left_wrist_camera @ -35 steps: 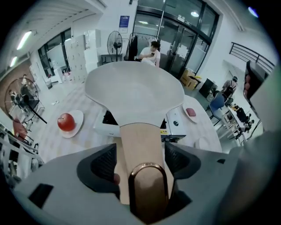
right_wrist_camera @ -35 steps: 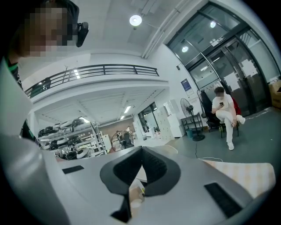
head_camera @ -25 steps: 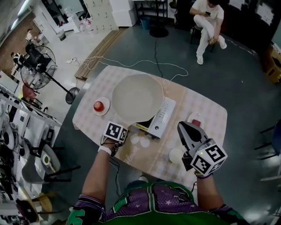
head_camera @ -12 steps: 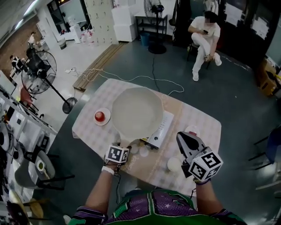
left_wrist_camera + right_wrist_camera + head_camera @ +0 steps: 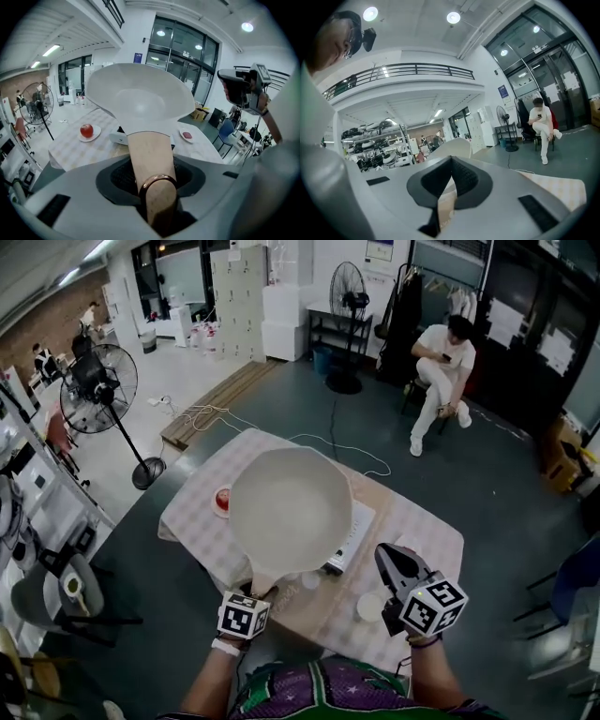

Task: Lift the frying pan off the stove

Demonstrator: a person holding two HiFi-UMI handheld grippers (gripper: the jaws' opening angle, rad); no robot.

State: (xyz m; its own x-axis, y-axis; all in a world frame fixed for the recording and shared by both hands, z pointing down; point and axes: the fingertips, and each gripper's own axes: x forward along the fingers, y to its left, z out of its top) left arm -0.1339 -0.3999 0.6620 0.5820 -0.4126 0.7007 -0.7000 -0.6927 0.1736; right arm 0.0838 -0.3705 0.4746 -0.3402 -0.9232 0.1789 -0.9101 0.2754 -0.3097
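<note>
The white frying pan (image 5: 291, 507) hangs in the air above the white stove (image 5: 350, 538), tilted a little. My left gripper (image 5: 257, 592) is shut on its tan wooden handle (image 5: 263, 579) at the table's near edge. In the left gripper view the handle (image 5: 147, 159) runs out between the jaws to the pan (image 5: 140, 98), with the stove (image 5: 117, 137) below it. My right gripper (image 5: 387, 557) is held up over the table's near right, shut and empty. From the right gripper view only the pan's rim (image 5: 457, 146) shows, beyond the closed jaws (image 5: 450, 180).
A red apple on a small plate (image 5: 222, 500) lies at the table's left, and a small white bowl (image 5: 369, 607) near the right gripper. The checked table (image 5: 427, 545) has a cable running off its far side. A floor fan (image 5: 98, 390) stands left; a person (image 5: 441, 362) sits beyond.
The pan has risen higher off the stove, and my left gripper has drawn back toward the near edge with it. The right gripper has barely moved.
</note>
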